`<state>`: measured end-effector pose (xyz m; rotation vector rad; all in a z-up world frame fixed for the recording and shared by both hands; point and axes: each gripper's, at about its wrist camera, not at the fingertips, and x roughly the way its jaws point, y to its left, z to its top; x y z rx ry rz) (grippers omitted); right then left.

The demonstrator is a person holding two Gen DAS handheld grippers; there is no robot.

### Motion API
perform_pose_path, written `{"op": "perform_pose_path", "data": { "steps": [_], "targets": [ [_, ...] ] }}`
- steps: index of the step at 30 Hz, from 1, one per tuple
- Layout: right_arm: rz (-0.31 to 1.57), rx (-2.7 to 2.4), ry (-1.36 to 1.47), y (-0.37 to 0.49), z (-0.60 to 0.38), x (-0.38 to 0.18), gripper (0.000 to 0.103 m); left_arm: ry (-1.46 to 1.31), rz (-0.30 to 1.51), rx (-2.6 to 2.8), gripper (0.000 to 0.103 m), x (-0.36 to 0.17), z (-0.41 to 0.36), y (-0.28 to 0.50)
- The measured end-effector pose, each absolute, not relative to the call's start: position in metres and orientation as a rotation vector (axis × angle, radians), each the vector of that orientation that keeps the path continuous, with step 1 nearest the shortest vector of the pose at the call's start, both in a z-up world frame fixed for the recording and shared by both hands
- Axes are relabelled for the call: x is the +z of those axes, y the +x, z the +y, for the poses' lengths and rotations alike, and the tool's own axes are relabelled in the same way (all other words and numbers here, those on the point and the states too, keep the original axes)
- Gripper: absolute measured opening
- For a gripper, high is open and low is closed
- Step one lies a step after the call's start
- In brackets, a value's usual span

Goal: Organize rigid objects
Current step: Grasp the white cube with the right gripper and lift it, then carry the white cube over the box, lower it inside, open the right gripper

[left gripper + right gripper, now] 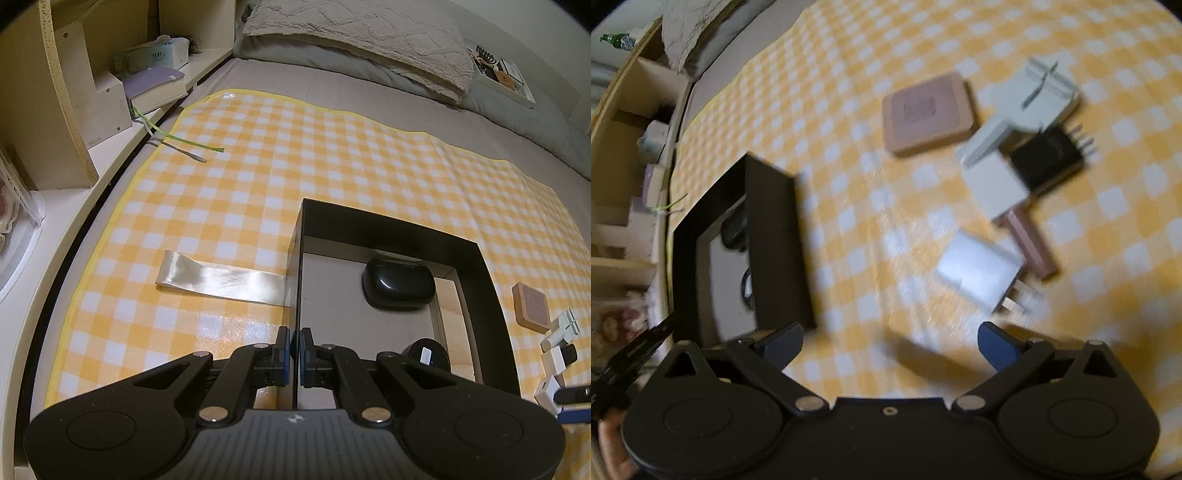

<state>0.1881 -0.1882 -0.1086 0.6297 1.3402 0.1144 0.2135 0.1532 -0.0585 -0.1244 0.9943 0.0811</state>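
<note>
charger: white plug (979, 273), right of centre in my right wrist view, lying flat on the check cloth (849, 110); I judge it my next pick.
charger axis: long axis runs from upper left to lower right of the frame; prongs point to the lower right, toward my right-hand finger.
pile: just above it a pink bar (1032, 242), a white cube (995, 186), a black adapter (1049, 157) and a white multi-plug (1027, 110), all touching or overlapping; a pink square pad (929, 112) lies apart at upper centre.
box: black box (476, 258), lower centre of the left view, already holds a black case (397, 282) and a round black item (428, 354).
left gripper: (294, 360) clenched on the box's left wall, one pad on each side of it.
right gripper: (890, 345) released, jaws wide, nothing between them, above the cloth short of the charger.
blur: right view is smeared, so the prong count and the edges are uncertain.
risk 1: closing across the prongs rather than the body may let the charger pivot and slip.
risk 2: fingers coming down wide could nudge the pink bar, which touches the charger, and scatter the pile.
risk 3: my left grip is on thin card; pulling could tilt the box and roll its contents.
other: ribbon (221, 280) lies flat left of the box, clear of the work.
</note>
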Motion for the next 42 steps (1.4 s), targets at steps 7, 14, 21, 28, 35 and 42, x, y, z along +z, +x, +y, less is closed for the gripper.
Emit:
{"op": "perform_pose_path", "data": {
  "steps": [7,14,21,28,35,42],
  "targets": [
    [1.261,0.029,0.609,0.199,-0.209,-0.104,0.102,-0.124,0.994,0.079,0.005,-0.058,0.153,0.214],
    [1.337,0.027,0.563,0.196,-0.201,-0.112,0.096,-0.125,0.994,0.080,0.005,-0.058,0.153,0.214],
    [1.282,0.079,0.447,0.209,-0.183,-0.114,0.096,-0.129,0.994,0.076,0.005,-0.059,0.153,0.211],
    [1.264,0.074,0.340,0.227,-0.162,-0.115,0.090,-0.131,0.994,0.076,0.005,-0.059,0.153,0.210],
    [1.250,0.038,0.109,0.230,-0.142,-0.116,0.062,-0.128,0.994,0.074,0.005,-0.059,0.153,0.210],
    [1.227,0.072,0.022,0.234,-0.139,-0.114,0.049,-0.127,0.995,0.075,0.005,-0.059,0.153,0.210]
  ]
}}
